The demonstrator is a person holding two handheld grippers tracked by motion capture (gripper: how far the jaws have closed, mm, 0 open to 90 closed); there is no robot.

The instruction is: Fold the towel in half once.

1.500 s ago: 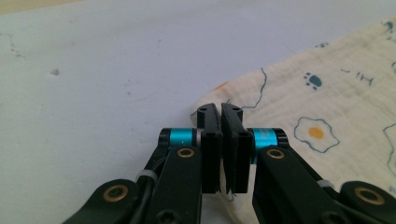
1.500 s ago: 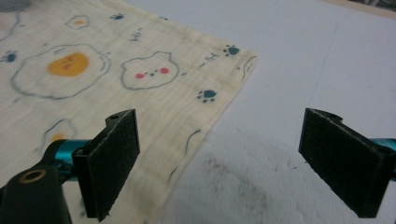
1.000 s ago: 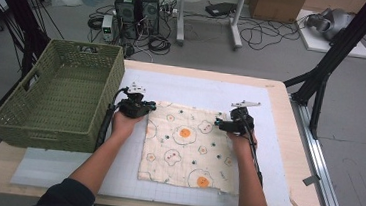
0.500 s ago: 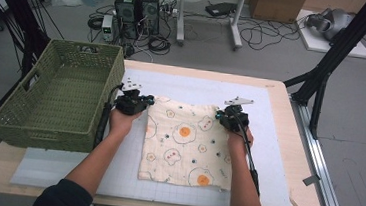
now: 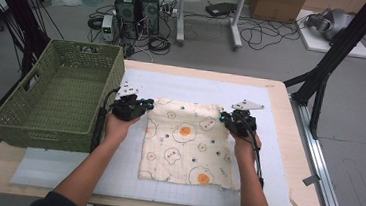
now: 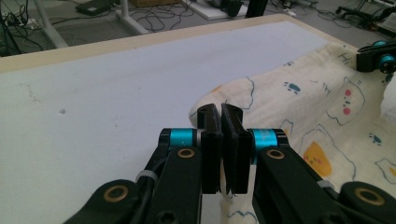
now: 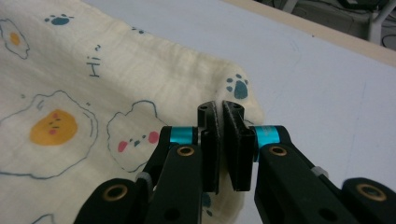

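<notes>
A green wicker basket [image 5: 56, 97] stands at the worktop's left edge. Beside it, the left gripper [image 5: 143, 104] pinches the egg-print cloth's [image 5: 185, 138] far left corner; the right gripper [image 5: 226, 119], jaws just closed, clamps its far right corner.

You are working in what looks like a robotics or research lab rather than a home. Your wooden table [image 5: 288, 142], topped with a white gridded mat [image 5: 197, 89], stands on a bare grey floor [image 5: 275, 56] strewn with loose black cables [image 5: 257, 36], with two computer towers [image 5: 138, 6] and cardboard boxes [image 5: 275, 3] behind it. Black tripod-like stand legs [image 5: 333, 56] flank the table, probably camera supports, though their tops are out of view.
</notes>
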